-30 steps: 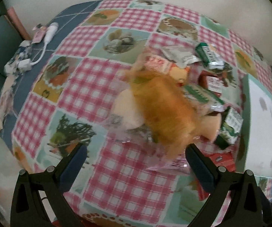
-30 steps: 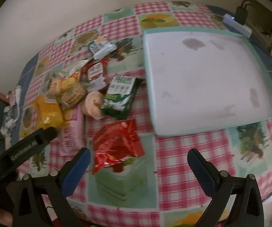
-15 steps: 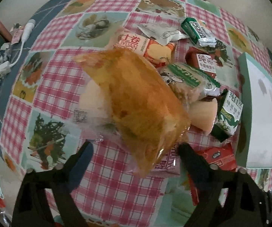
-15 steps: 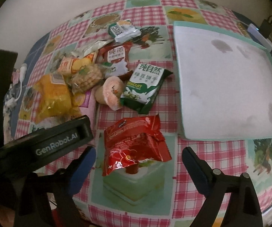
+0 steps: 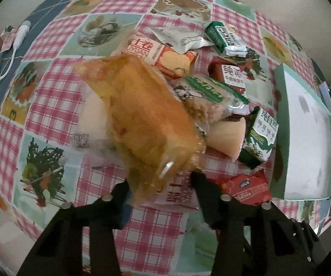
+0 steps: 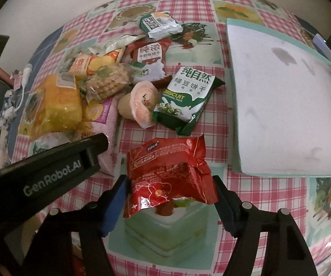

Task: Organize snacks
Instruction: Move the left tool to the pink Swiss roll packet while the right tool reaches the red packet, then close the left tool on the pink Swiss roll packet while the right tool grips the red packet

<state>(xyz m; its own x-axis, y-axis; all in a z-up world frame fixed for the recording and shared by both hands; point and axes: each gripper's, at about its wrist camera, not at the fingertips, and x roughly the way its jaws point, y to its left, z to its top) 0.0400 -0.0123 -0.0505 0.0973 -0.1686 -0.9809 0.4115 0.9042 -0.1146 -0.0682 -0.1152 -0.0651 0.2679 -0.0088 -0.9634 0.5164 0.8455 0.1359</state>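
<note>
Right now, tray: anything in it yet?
Empty. The teal-rimmed tray shows only bare white floor with grey stains; every snack, including the green biscuit pack, lies outside it.

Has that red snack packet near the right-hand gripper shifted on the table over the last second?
No. The red packet lies on the same cake picture of the tablecloth; the right gripper moved in around it.

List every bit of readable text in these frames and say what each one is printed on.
"GenRobot.AI": side of the left gripper.
"BISCUIT" and "纯自然 绿豆饼干": green biscuit packet.
"nice": red snack packet between the right gripper fingers.
"纯浓": red-and-white packet.
"上卷": orange-and-white packet.
Smaller print on these, and the other wrappers' text, is too blurred to read.
</note>
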